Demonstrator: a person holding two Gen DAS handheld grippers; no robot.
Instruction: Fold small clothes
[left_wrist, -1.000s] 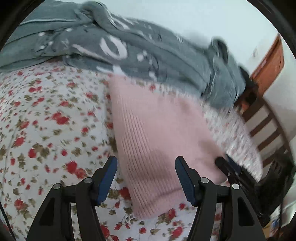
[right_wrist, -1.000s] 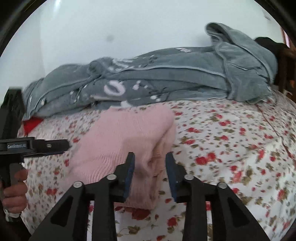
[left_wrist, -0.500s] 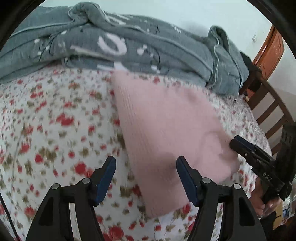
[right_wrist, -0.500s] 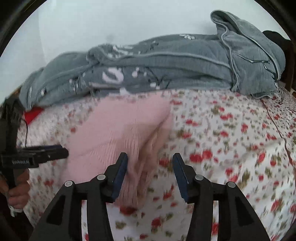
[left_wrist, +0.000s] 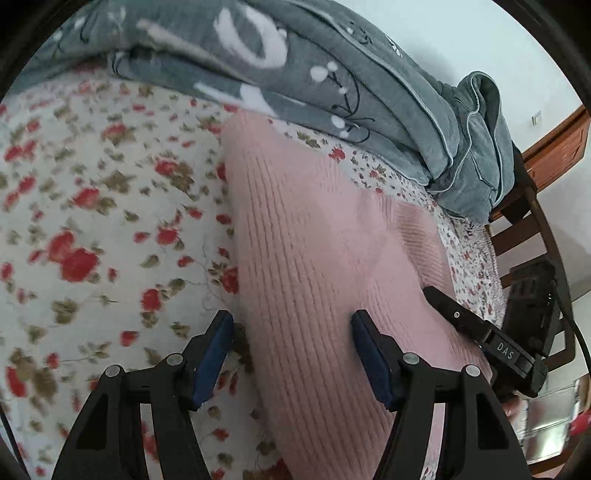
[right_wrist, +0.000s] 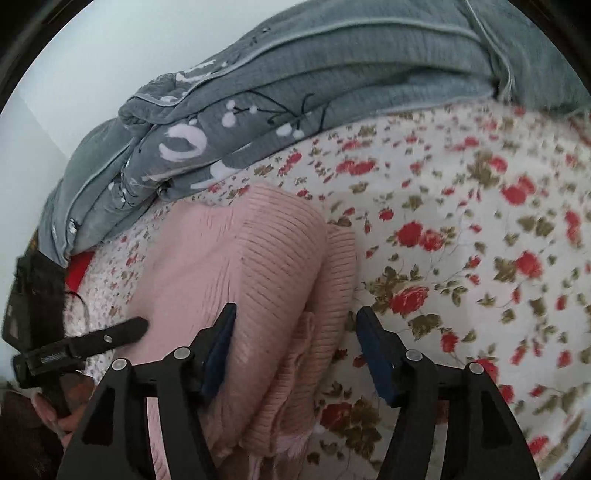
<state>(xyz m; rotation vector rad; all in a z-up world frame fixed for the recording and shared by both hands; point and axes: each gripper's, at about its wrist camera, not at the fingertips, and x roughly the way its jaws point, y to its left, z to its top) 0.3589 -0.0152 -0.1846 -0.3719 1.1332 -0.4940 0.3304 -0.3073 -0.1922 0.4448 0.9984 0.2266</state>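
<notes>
Pink sweater (left_wrist: 332, 266) lying partly folded on the floral bed (left_wrist: 92, 221), just in front of a heaped grey blanket (left_wrist: 332, 74). Left gripper (left_wrist: 291, 354) released, fingers (left_wrist: 216, 354) spread, straddling the sweater's near left edge without pressing on it. Right gripper (right_wrist: 295, 347) likewise released, its jaws having just been opening, with the bunched right edge of the sweater (right_wrist: 266, 295) between them but untouched by the fingers (right_wrist: 375, 350). Likely step in hand: reaching down for a fresh hold on the near hem or side edges to make the next fold. To do it well: lower both sets of fingers until one slides beneath the knit, pinch all stacked layers together, not just the top one, take matching points on each side so the fold comes out square, lift only enough to clear the bed, and lay the edge over smoothly; thick ribbed knit probably slips and sags if pinched too near the rim. Right wrist view alone shows the doubled-over layers and the frayed, gathered lump at the sweater's right edge, plus a red patch (right_wrist: 79, 267) under the blanket. Left wrist view alone shows the flat, smooth left side, the wooden chair (left_wrist: 532, 236) beyond the bed, and the right gripper (left_wrist: 476, 325) resting over the far corner.
</notes>
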